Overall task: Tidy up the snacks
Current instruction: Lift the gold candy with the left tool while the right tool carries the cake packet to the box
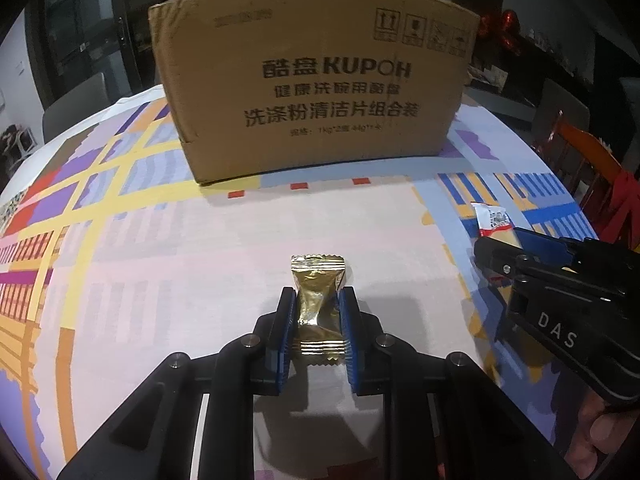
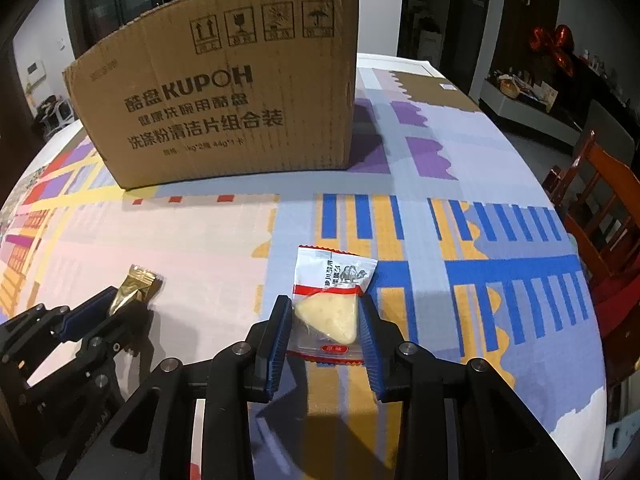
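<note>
A gold foil snack packet (image 1: 318, 300) lies on the patterned tablecloth (image 1: 200, 260), and my left gripper (image 1: 317, 300) is shut on its middle, blue pads pinching the foil from both sides. To its right, a white and red packet (image 2: 328, 304) holding a pale triangular snack sits between the pads of my right gripper (image 2: 324, 312), which press its two sides. From the right wrist view the left gripper (image 2: 116, 298) shows at the lower left with the gold packet (image 2: 138, 280) sticking out of it. The left wrist view catches the right gripper (image 1: 496, 246) over the white packet (image 1: 490, 220).
A large brown cardboard box (image 1: 312, 92) printed KUPOH stands on the table behind both packets, its printed side facing me (image 2: 224, 112). An orange wooden chair (image 2: 600, 216) stands off the table's right edge. A hand (image 1: 600, 428) holds the right gripper's handle.
</note>
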The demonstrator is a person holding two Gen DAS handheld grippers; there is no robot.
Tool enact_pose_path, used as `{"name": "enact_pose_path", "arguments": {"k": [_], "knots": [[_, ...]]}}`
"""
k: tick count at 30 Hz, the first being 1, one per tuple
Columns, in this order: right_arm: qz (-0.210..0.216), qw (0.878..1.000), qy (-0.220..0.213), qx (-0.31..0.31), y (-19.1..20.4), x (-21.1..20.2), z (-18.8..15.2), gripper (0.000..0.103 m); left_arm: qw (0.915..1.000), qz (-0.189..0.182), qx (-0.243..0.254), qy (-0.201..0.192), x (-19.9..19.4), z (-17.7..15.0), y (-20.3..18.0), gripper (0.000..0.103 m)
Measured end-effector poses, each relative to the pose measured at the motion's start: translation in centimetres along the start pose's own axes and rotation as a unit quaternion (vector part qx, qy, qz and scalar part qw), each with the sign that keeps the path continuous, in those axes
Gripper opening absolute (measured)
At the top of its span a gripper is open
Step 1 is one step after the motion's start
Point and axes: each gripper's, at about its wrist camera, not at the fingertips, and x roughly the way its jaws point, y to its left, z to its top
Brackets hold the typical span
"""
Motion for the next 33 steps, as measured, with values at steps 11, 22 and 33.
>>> {"name": "enact_pose_path", "arguments": {"k": [11,22,33], "knots": [[0.009,1.000,-0.019,-0.003,0.2,-1.9,0.7,0.035,0.9997,0.014,-0.007,-0.018,-2.0,0.7,0.0,0.022],[0.018,0.998,-0.052,-0.007,0.5,-5.3,1.3,0.035,0.9986,0.023,-0.011,-0.047,-5.7,1.6,0.1,0.022],[0.027,0.995,-0.090,-0.012,1.1,-9.0,2.4,0.035,0.9964,0.029,-0.016,-0.078,-9.3,3.0,0.5,0.022]]}}
